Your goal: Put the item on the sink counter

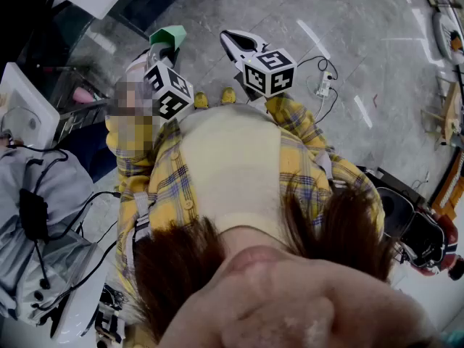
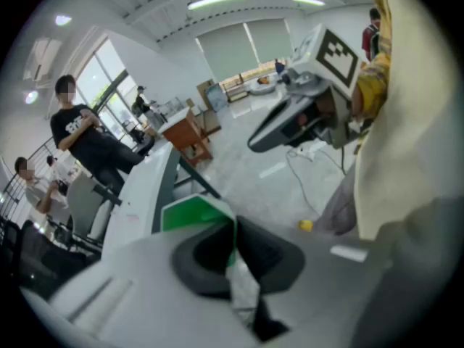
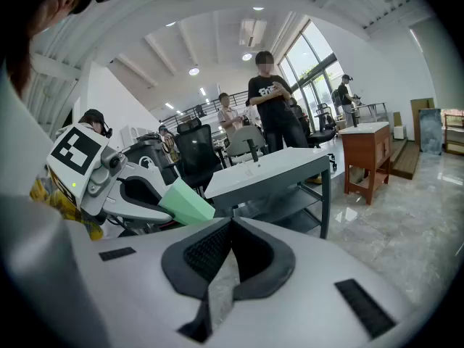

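The item is a light green foam block (image 1: 168, 35), and my left gripper (image 1: 164, 48) is shut on it, held out in front of the person's chest above the floor. In the left gripper view the green block (image 2: 190, 212) sticks out to the left between the dark pads, gripped at its edge. My right gripper (image 1: 229, 39) hovers just to the right of it, shut and empty. The right gripper view shows its own jaws (image 3: 231, 228) pressed together, with the left gripper (image 3: 156, 203) and the green block (image 3: 185, 202) close by. No sink counter is in view.
A white desk on grey legs (image 3: 270, 167) stands ahead, with a person in a black shirt (image 3: 272, 106) and others behind it. A wooden cabinet (image 3: 369, 156) stands further right. Cables and a power strip (image 1: 324, 85) lie on the grey stone floor.
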Motion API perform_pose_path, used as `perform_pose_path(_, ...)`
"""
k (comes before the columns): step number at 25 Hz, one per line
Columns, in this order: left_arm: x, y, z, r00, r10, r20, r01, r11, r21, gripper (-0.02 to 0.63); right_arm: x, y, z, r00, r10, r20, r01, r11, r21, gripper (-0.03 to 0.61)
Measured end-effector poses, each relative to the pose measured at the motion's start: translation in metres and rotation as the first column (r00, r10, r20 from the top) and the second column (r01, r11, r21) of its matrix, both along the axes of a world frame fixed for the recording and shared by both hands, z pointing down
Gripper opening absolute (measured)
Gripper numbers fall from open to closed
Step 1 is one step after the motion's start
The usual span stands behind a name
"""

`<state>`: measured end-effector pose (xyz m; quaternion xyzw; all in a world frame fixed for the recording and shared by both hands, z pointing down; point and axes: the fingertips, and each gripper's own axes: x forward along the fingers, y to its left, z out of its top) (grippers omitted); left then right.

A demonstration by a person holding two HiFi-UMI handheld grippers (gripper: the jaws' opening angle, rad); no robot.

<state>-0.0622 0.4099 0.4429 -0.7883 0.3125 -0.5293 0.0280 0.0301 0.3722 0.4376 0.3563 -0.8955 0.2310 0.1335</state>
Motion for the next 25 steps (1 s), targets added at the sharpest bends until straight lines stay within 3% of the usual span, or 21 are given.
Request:
perform_pose_path(10, 0.023, 0.012, 0.006, 1.000, 0.012, 0.011, -0.012, 0.999, -0.036, 0.014, 0.015, 0.005, 0.003, 1.000, -0.016, 0.009, 0.016, 1.000, -0.009, 0.014)
perform_pose_path(25, 0.045, -0.015, 0.020, 1.000, -0.005, 0.013, 0.006, 0.998, -0.067, 0.014, 0.029, -0.024, 0.009, 0.999, -0.045, 0.027, 0.045, 0.999, -0.013, 0.015)
